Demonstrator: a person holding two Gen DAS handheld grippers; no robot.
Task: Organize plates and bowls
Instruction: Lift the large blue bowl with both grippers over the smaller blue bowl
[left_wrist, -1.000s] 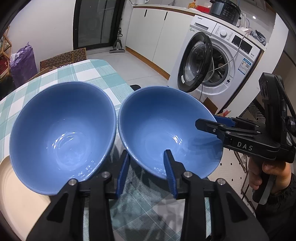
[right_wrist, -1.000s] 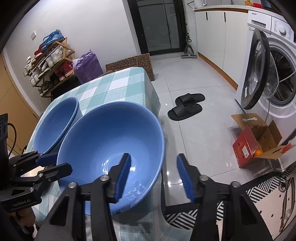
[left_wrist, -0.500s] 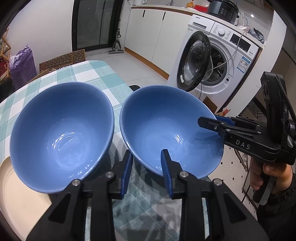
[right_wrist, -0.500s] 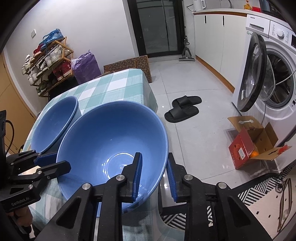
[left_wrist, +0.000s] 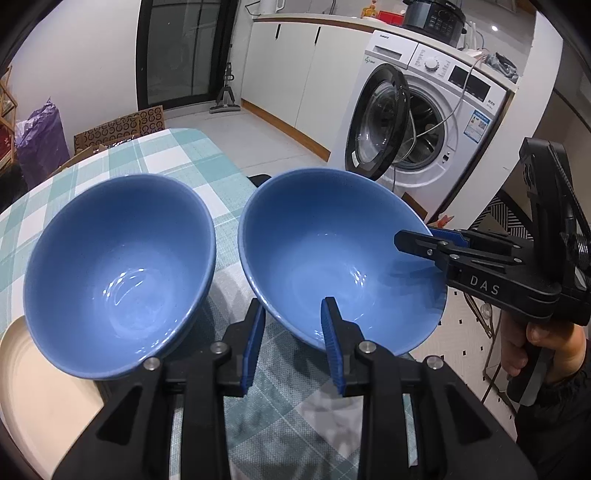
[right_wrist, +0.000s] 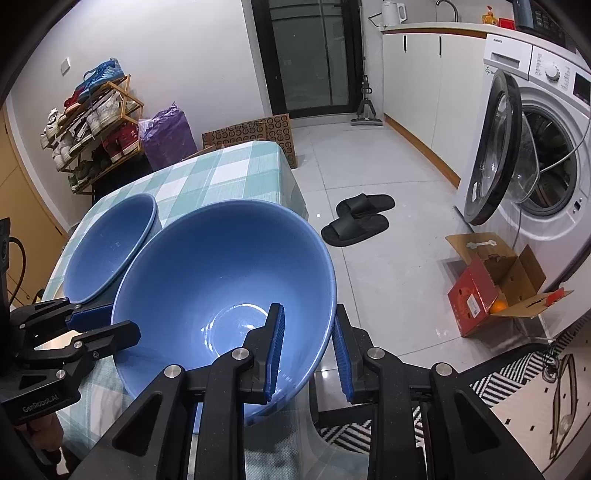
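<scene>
Rim of right-hand blue bowl (right_wrist: 221, 295) is straddled by both tools: right gripper (right_wrist: 306, 347) is pinched on it, left gripper (left_wrist: 291, 343) is narrowed about it, contact uncertain. Second blue bowl (left_wrist: 118, 269) sits just beside, on checked tablecloth (left_wrist: 177, 155). Bowl should be lifted level, then nested gently.

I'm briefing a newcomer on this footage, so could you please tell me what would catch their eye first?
Two blue bowls side by side on the checked tablecloth stand out first: the left bowl untouched, the right bowl with both grippers at its rim. The right gripper straddles its near edge, and the left gripper does likewise. Behind, the washing machine stands with its door open.
</scene>
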